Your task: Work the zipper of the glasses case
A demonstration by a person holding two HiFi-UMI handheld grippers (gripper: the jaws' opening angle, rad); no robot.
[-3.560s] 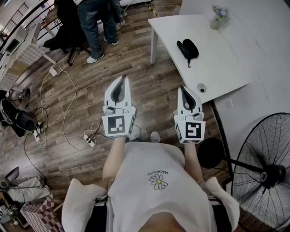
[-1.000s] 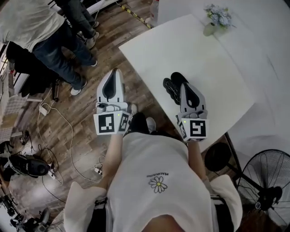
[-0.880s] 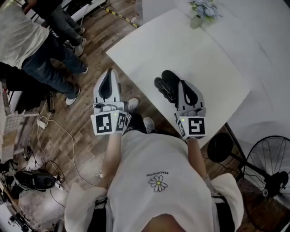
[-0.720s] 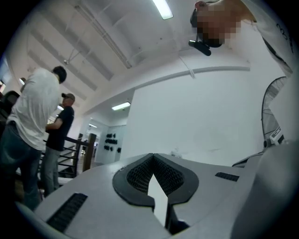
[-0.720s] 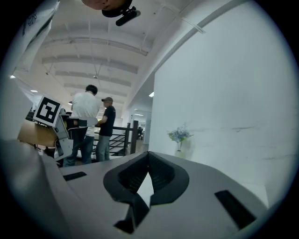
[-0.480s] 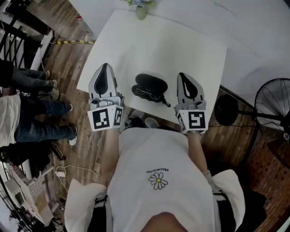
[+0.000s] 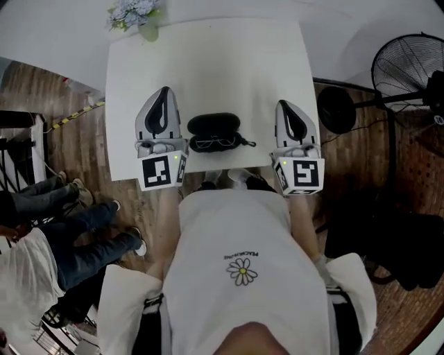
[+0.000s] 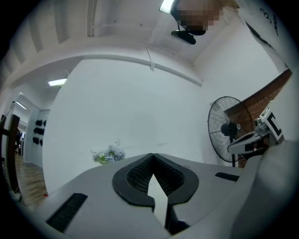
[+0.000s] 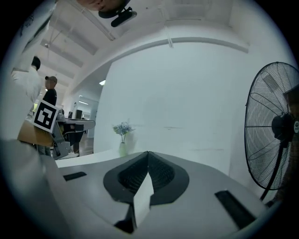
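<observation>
A black glasses case [image 7: 214,126] lies open near the front edge of the white table [image 7: 208,62], with a pair of glasses [image 7: 216,143] on its lower half and a short pull cord at its right end. My left gripper [image 7: 163,92] is shut and empty just left of the case. My right gripper [image 7: 283,105] is shut and empty to the case's right. In the left gripper view the jaw tips [image 8: 152,155] meet, and in the right gripper view the tips [image 9: 147,152] meet too. The case shows in neither gripper view.
A small vase of pale flowers [image 7: 137,15] stands at the table's far left corner, also the flowers [image 9: 122,129] in the right gripper view. A black standing fan [image 7: 409,66] is right of the table. A person's legs [image 7: 76,236] are on the wood floor at left.
The head view has swung round: the table and case now lie square in front, between the two grippers. Both grippers stay shut and have come level with the case.
</observation>
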